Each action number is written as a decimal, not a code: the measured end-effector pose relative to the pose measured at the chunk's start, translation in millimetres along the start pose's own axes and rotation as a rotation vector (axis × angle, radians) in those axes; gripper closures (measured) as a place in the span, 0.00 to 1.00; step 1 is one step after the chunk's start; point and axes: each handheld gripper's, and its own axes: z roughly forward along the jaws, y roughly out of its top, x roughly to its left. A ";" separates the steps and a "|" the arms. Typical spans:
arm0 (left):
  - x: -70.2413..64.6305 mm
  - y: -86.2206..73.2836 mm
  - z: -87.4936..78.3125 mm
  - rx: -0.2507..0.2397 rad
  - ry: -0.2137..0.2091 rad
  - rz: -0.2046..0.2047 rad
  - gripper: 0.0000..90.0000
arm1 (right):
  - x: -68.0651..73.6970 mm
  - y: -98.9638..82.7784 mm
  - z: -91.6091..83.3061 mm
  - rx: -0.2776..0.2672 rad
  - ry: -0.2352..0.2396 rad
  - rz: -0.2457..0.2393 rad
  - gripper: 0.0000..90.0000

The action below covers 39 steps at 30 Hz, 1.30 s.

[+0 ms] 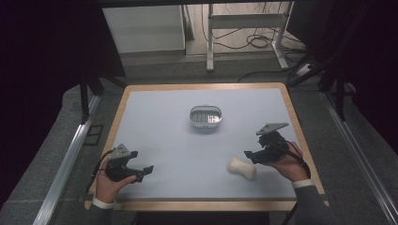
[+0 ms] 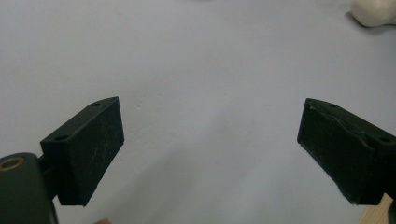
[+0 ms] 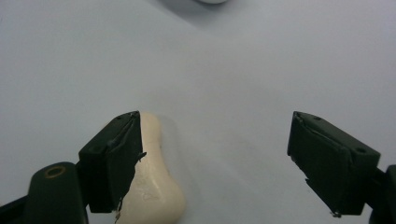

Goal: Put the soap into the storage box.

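A cream, bone-shaped object (image 1: pixel 242 168) lies on the blue-grey mat (image 1: pixel 178 145) at the near right. My right gripper (image 1: pixel 249 156) is just right of it, held low in a hand. In the right gripper view the right gripper (image 3: pixel 215 154) is open; the cream object (image 3: pixel 156 186) lies against the inner side of the left jaw, partly behind it, with a wide gap to the other jaw. My left gripper (image 1: pixel 144 172) rests at the near left, and in its own view the left gripper (image 2: pixel 210 140) is open over bare mat, with the cream object (image 2: pixel 376 11) far off.
A small white oval container (image 1: pixel 205 116) with a grey inside stands mid-table, toward the far side. A wooden rim (image 1: pixel 202 205) frames the mat. Metal rails run along both sides of the table, and a desk frame with cables stands on the floor beyond.
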 end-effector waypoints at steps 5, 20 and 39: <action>0.0 -0.2 1.3 0.006 -0.003 0.003 0.08 | 7.4 3.1 8.5 0.076 0.049 -0.059 0.25; 0.5 -0.9 1.1 0.011 -0.006 0.005 0.08 | 25.8 4.7 25.9 0.191 0.121 -0.125 0.32; 1.3 -1.9 0.3 0.016 -0.003 0.006 0.08 | 40.5 -2.7 55.3 0.369 0.133 -0.178 0.43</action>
